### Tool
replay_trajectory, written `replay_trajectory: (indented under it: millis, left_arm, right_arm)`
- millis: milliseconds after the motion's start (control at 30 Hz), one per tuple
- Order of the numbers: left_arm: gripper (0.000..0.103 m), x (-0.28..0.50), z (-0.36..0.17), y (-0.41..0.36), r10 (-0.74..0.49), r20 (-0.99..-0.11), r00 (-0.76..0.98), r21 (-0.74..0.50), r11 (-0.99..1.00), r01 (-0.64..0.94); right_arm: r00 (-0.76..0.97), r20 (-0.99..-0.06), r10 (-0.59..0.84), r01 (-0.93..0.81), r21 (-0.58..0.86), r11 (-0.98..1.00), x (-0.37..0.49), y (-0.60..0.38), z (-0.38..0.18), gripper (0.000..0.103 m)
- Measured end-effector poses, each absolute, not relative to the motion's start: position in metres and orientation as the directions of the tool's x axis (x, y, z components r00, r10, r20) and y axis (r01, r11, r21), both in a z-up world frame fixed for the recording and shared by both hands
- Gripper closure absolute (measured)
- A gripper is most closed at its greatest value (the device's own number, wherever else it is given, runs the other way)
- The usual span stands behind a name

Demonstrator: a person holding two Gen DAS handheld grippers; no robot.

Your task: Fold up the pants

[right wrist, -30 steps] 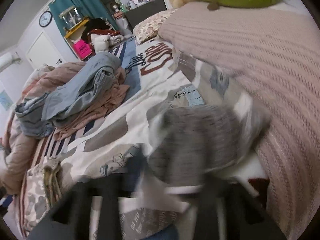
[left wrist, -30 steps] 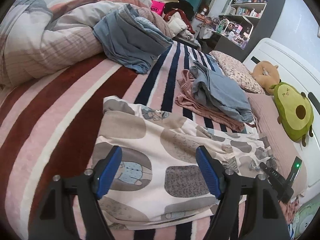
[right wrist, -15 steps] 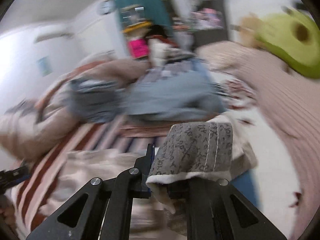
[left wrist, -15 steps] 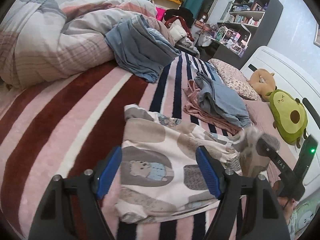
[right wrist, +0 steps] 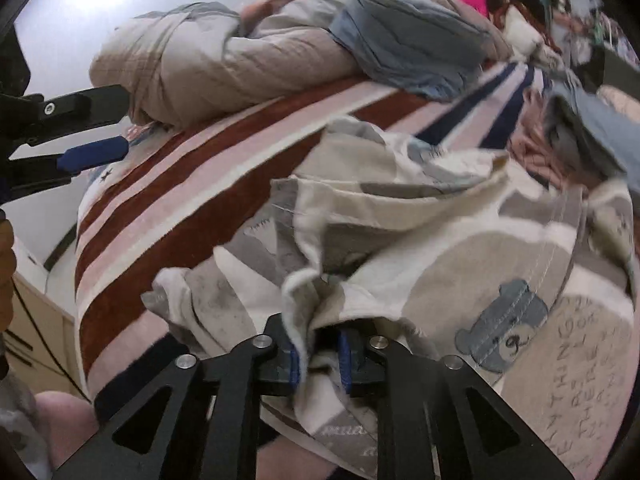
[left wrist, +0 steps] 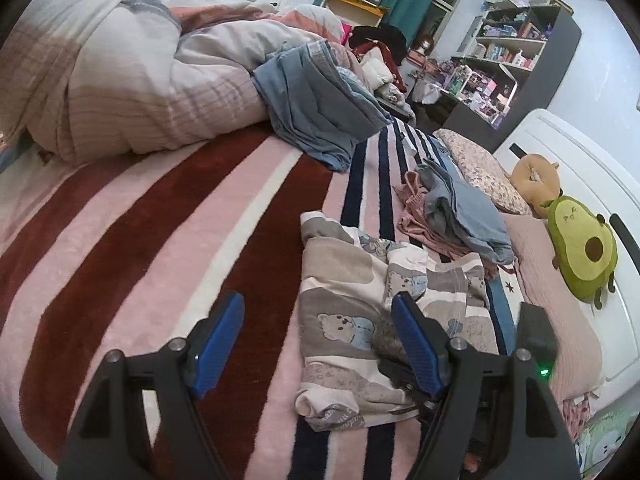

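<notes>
Left wrist view: my left tongs [left wrist: 318, 338] are spread wide with nothing between the blue pads, hovering over the striped blanket [left wrist: 168, 240] on the bed. The bear-print pants [left wrist: 352, 320] lie bunched just ahead and to the right of them, with the right pad overlapping the fabric's edge from this angle. Further ahead there's a pile of blue and pink clothes [left wrist: 452, 220], and off to the far right an avocado plushie [left wrist: 582, 254] sits against the headboard.

Over on the right wrist cam, my right tongs [right wrist: 318, 356] are clenched on a fold of the pants [right wrist: 420, 240], cloth pinched between the pads and draping forward over the rest of the garment. The left tongs [right wrist: 94, 152] show up at the far left there, released. A rumpled duvet [right wrist: 208, 60] sits beyond the pants.
</notes>
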State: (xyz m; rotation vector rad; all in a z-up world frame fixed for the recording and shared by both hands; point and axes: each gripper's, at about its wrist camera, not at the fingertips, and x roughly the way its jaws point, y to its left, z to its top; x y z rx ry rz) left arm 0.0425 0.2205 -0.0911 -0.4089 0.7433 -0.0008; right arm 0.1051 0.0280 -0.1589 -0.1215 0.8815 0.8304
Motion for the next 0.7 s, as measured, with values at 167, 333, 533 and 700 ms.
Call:
replay_trajectory:
  millis: [167,333,533,700]
  left_arm:
    - [0.03,0.054,-0.097,0.199,-0.211,-0.667,0.714,-0.379,0.922,-0.082]
    - [0.03,0.071,-0.106,0.16,-0.216,-0.707,0.673,-0.328,0.944,-0.042]
    - [0.03,0.089,-0.12,0.111,-0.2,-0.749,0.632,-0.218,0.975,0.051]
    - [0.026,0.101,-0.133,0.066,-0.246,-0.776,0.581,-0.164,0.968,0.19]
  right_arm:
    - [0.372,-0.656,0.657,-0.692,0.276,0.667,0.085,-0.017,-0.127,0.05]
    - [0.519,-0.603,0.606,-0.591,0.259,0.764,0.077,-0.085,-0.116,0.046]
    - [0.563,-0.63,0.534,-0.432,0.327,0.841,0.1,-0.146,-0.144,0.046]
    - [0.577,-0.613,0.54,-0.346,0.416,0.841,0.111,-0.183,-0.153,0.046]
